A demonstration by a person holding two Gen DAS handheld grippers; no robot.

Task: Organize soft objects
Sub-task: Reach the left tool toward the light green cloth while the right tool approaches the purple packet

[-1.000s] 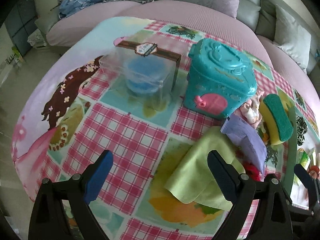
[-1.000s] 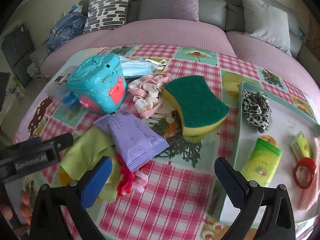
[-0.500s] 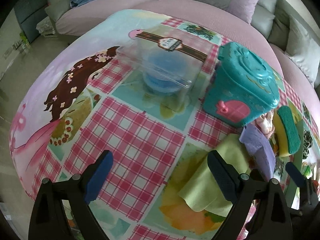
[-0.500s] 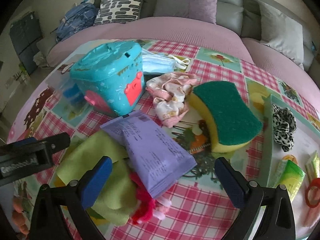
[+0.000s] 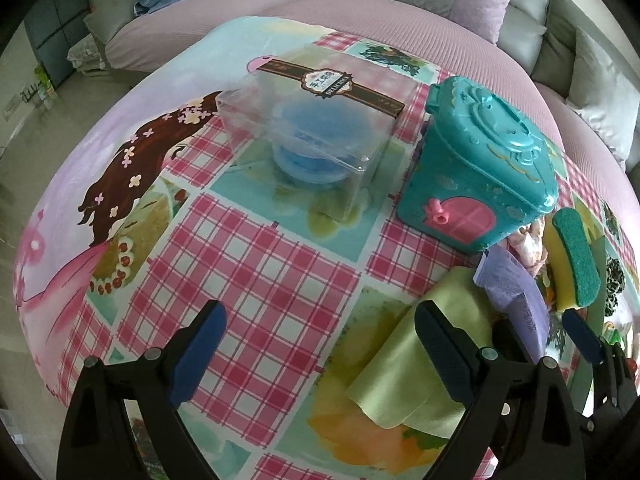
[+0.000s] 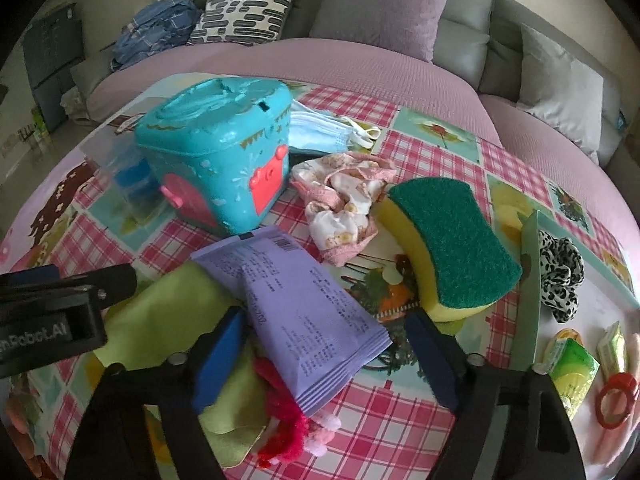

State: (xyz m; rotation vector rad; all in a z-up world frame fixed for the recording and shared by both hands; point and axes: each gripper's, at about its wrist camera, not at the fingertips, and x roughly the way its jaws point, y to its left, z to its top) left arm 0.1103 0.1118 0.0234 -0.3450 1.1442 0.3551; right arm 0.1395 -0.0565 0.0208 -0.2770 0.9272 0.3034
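Observation:
My right gripper (image 6: 326, 348) is open, its fingers either side of the near end of a purple packet (image 6: 296, 312) that lies on a green cloth (image 6: 176, 312). A red and pink fuzzy toy (image 6: 292, 432) lies under the packet. A yellow-green sponge (image 6: 448, 240), a pink patterned cloth (image 6: 344, 204), a blue face mask (image 6: 316, 132) and a leopard scrunchie (image 6: 560, 276) lie beyond. My left gripper (image 5: 320, 348) is open and empty above the tablecloth, left of the green cloth (image 5: 420, 364).
A teal toy box (image 5: 480, 168) and a clear plastic box (image 5: 316, 120) with a blue item inside stand on the round table. A pale tray (image 6: 528, 300) at the right holds a green tube (image 6: 572, 368) and a red ring (image 6: 616, 400). A sofa curves behind.
My right gripper has moved forward and down, and its fingers have narrowed around the purple packet. My left gripper has drifted left and forward towards the clear box.

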